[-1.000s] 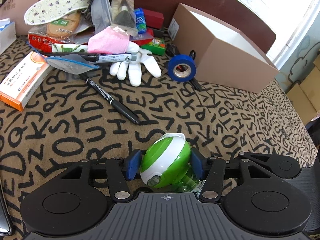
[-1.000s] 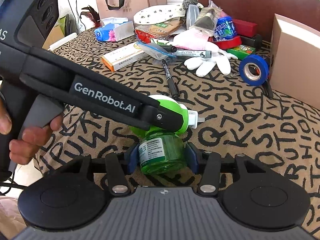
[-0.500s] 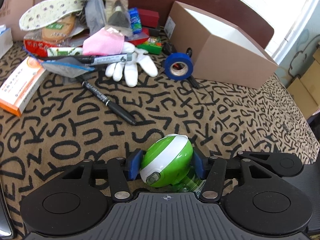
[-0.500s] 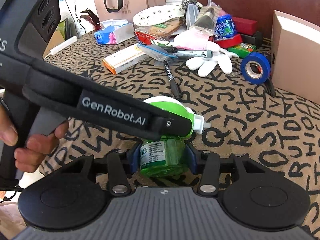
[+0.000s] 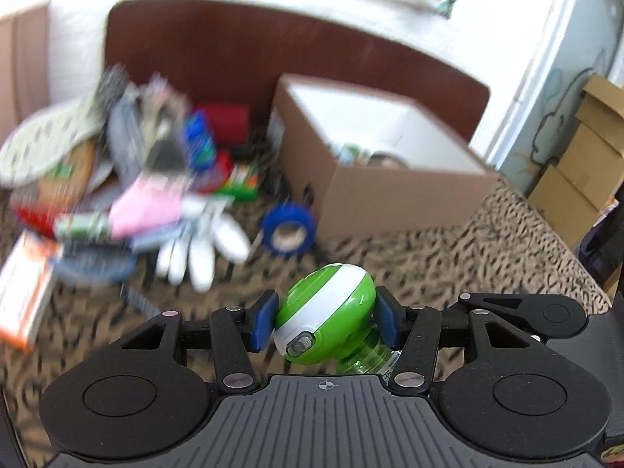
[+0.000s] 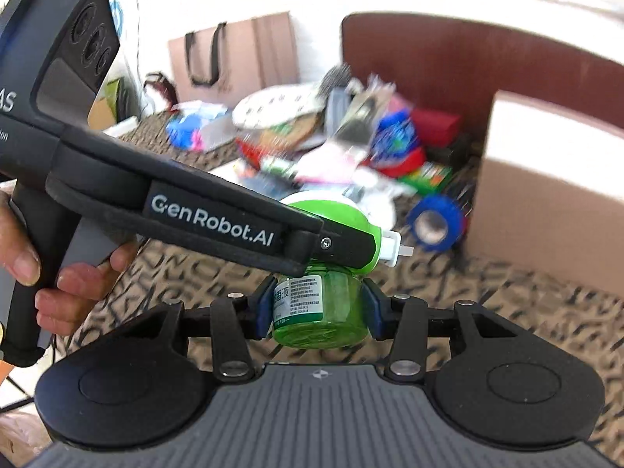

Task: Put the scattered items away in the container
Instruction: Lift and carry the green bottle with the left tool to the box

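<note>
Both grippers have hold of the same little thing, a green plug-in mosquito repellent (image 5: 325, 314). The left gripper (image 5: 325, 319) is clenched on its round green-and-white cap, and its jaws have just been closing onto that cap. The right gripper (image 6: 318, 310) is clamped on the clear green bottle (image 6: 319, 312) underneath, blue pads pressed to either side of the label. The whole thing is held up off the bench (image 5: 487, 257), which is covered in a cloth with black scribbled letters.

Behind it stands the open cardboard box (image 5: 394, 202), white inside. Over its near wall a few things show at the bottom, something green-printed and something round and grey, too blurred to name. A roll of blue tape (image 5: 288, 228) lies just beside the box's front corner.

To the left is the heap of loose items: a white glove (image 5: 199, 245), a pink cloth (image 5: 146, 204), an orange-and-white packet (image 5: 23, 292) and a patterned insole (image 5: 43, 140), all smeared by motion. A person's hand (image 6: 58, 273) grips the left gripper's handle.
</note>
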